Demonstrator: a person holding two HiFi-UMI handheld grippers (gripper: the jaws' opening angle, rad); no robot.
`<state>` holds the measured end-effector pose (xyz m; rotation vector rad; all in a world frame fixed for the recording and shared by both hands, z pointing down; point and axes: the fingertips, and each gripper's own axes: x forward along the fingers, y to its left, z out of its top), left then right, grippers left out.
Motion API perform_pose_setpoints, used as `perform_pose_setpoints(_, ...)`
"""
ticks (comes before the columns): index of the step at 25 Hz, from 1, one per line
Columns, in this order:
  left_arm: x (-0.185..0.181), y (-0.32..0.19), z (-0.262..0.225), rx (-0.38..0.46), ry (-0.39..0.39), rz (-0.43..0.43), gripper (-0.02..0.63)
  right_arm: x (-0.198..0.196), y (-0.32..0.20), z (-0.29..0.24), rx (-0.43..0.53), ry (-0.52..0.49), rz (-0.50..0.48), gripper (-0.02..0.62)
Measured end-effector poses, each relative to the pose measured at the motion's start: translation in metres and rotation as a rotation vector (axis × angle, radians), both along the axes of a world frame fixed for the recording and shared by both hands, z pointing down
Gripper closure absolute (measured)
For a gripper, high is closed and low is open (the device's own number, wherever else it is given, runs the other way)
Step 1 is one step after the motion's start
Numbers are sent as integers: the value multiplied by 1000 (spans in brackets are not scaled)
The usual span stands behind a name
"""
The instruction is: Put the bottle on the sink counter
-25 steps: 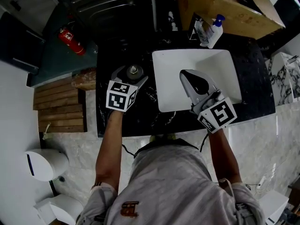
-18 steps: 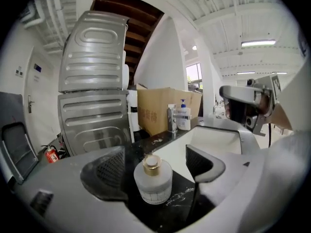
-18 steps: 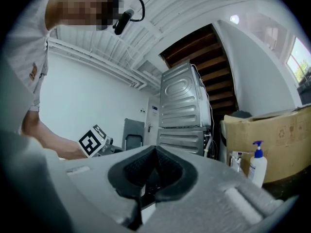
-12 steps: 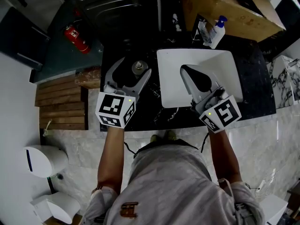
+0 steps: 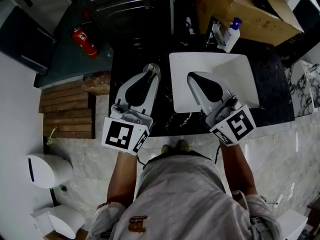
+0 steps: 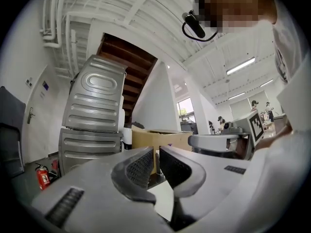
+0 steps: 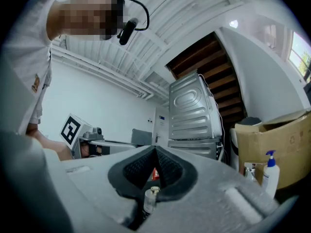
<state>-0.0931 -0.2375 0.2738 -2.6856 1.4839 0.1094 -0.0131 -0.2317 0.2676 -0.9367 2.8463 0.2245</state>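
Head view, change: your left gripper [image 5: 148,79] has drawn back from the bottle [image 5: 151,68], and its jaws are closing on nothing.
Head view, meaning: the bottle stands free on the sink counter [image 5: 165,121], so the placement looks done.
Head view, bottle: just beyond the left tips, at 12 o'clock.
Left gripper view, jaws: a narrow gap with nothing between them.
Right gripper view, jaws: your right gripper [image 7: 155,152] is pressed together and empty.

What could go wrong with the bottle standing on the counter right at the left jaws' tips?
1. The bottle stands upright just beyond the tips of the left gripper. Its jaws are closing with nothing between them, so a small forward nudge could topple it.
2. The bottle looks slim, and the basin starts close beside it. If knocked, it might roll off the counter into the basin.
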Motion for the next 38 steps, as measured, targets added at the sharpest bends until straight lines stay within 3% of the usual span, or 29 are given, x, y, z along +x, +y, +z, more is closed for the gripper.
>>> perform_pose_setpoints(3,3,9,-1,7,12,2,604,-3,7,-1,7,-5,-12,594)
perform_pose_setpoints(38,20,19,-1,7,-4,47,604,-3,14,9,2,22,-17,595)
